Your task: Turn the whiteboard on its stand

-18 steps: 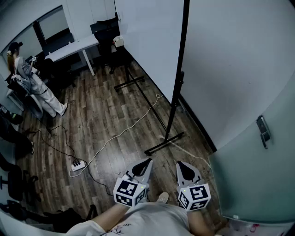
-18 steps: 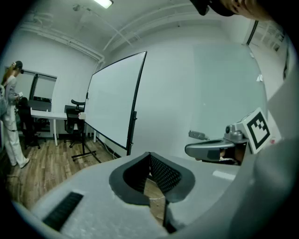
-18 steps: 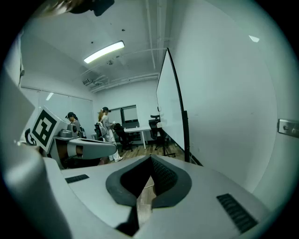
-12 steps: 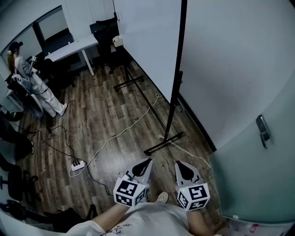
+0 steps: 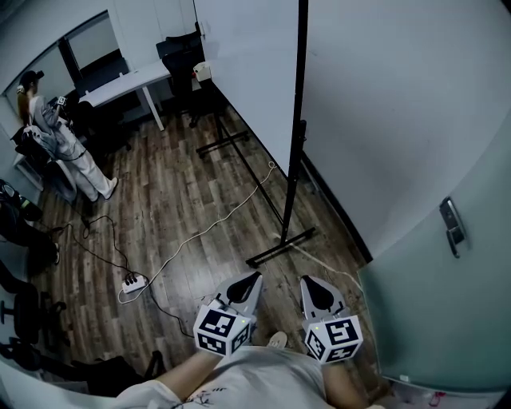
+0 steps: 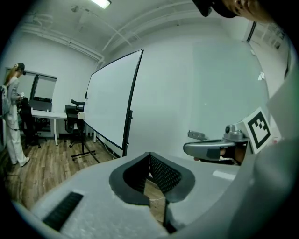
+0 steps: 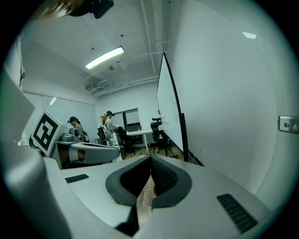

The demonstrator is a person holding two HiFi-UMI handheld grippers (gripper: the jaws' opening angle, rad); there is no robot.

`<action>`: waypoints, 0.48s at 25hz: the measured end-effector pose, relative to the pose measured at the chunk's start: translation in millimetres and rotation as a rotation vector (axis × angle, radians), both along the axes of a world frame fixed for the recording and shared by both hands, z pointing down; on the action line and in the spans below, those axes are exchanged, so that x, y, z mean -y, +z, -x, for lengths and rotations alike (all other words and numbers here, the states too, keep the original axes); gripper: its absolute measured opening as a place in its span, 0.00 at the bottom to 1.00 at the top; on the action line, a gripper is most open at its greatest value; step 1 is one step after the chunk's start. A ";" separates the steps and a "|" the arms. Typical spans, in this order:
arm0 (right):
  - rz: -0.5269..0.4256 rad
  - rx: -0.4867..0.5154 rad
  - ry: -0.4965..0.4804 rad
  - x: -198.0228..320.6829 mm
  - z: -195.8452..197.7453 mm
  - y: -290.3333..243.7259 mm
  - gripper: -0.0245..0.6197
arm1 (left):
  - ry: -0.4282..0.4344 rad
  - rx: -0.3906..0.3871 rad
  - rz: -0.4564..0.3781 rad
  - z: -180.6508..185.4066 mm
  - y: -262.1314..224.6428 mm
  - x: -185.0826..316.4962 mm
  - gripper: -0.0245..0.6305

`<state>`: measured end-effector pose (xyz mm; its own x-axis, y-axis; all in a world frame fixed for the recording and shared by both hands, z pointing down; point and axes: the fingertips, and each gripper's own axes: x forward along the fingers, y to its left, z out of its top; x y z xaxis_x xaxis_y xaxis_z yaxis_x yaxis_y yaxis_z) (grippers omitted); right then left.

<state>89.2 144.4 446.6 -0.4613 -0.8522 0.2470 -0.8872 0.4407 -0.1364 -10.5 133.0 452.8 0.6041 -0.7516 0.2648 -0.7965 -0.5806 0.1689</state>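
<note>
I see a whiteboard (image 5: 247, 72) with a smooth white face, carried on a matt black metal stand (image 5: 294, 176). The floor (image 5: 184, 200) is brown wood plank, grainy and streaked. The wall (image 5: 399, 104) is flat matt paint. My left gripper (image 6: 149, 155) has a matt grey plastic shell, and its pads (image 6: 164, 173) are dark and finely ribbed. The door handle (image 5: 452, 226) is dull metal.

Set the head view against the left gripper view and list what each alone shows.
Head view only: the power strip on the floor and the wearer's shoe. Left gripper view only: the ceiling light. Both: the whiteboard, the desk, a person at far left, and the left gripper, shut and empty.
</note>
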 end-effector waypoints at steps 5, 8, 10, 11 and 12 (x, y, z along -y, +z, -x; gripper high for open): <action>0.008 0.003 -0.027 -4.9 -17.0 9.7 0.05 | -0.023 0.014 0.002 -12.1 6.1 -5.1 0.05; 0.022 0.006 -0.027 -5.0 -22.9 18.7 0.05 | -0.032 0.016 0.011 -15.0 13.3 -7.7 0.05; 0.030 0.008 -0.028 -2.0 -22.7 22.3 0.05 | -0.033 0.019 0.021 -14.8 17.4 -6.3 0.05; 0.034 0.007 -0.031 1.4 -21.8 22.8 0.05 | -0.034 0.020 0.024 -14.2 18.0 -3.5 0.05; 0.037 0.006 -0.033 5.9 -20.9 22.8 0.05 | -0.034 0.020 0.025 -13.9 18.0 0.8 0.05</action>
<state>110.1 138.5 469.4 -0.4906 -0.8268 0.2752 -0.8714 0.4645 -0.1581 3.4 132.2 470.8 0.5722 -0.7648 0.2960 -0.8193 -0.5485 0.1667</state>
